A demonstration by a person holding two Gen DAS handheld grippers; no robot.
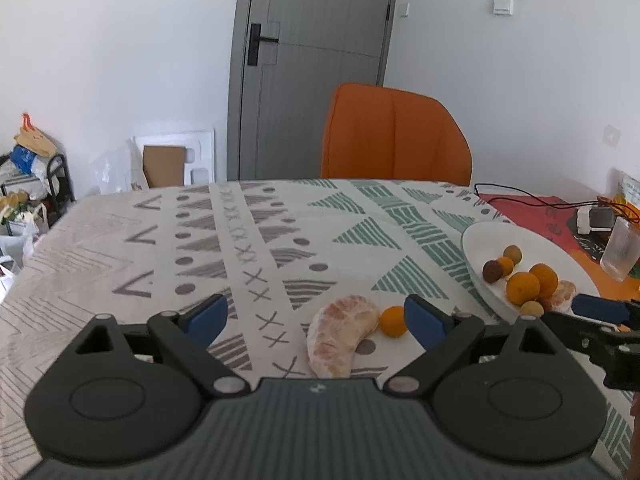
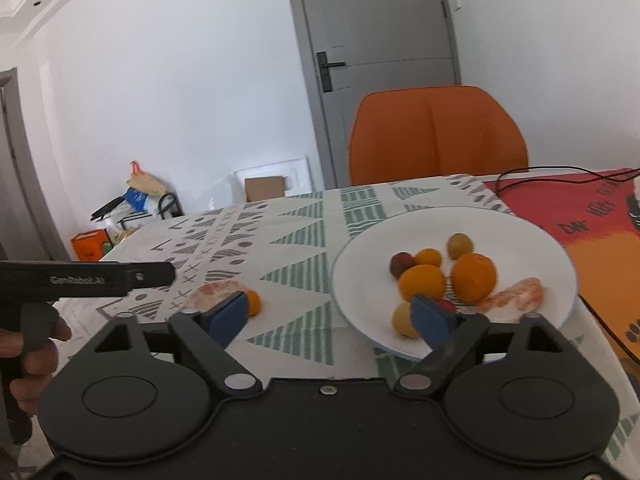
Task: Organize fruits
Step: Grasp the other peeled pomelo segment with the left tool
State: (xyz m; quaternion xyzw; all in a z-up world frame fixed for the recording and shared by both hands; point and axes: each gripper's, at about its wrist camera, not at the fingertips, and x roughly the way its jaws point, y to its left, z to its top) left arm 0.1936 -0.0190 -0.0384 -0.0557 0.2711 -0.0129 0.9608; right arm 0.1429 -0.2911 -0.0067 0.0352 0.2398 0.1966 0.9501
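A peeled pomelo wedge (image 1: 340, 334) lies on the patterned tablecloth with a small orange (image 1: 393, 321) touching its right end. My left gripper (image 1: 316, 314) is open and empty, its jaws standing either side of the wedge and the orange. A white plate (image 1: 480, 240) on the right holds several fruits: two oranges (image 2: 474, 277), small yellow and dark red ones, and a second pomelo wedge (image 2: 516, 296). My right gripper (image 2: 330, 312) is open and empty, low in front of the plate (image 2: 360, 264). The loose wedge (image 2: 212, 292) and small orange (image 2: 253, 302) also show there.
An orange chair (image 1: 394, 140) stands behind the table. A red-orange mat (image 2: 592, 220) with a black cable (image 2: 560, 170) lies right of the plate. A glass (image 1: 620, 250) and a small device (image 1: 596, 220) stand at the far right. Bags and boxes sit on the floor at left.
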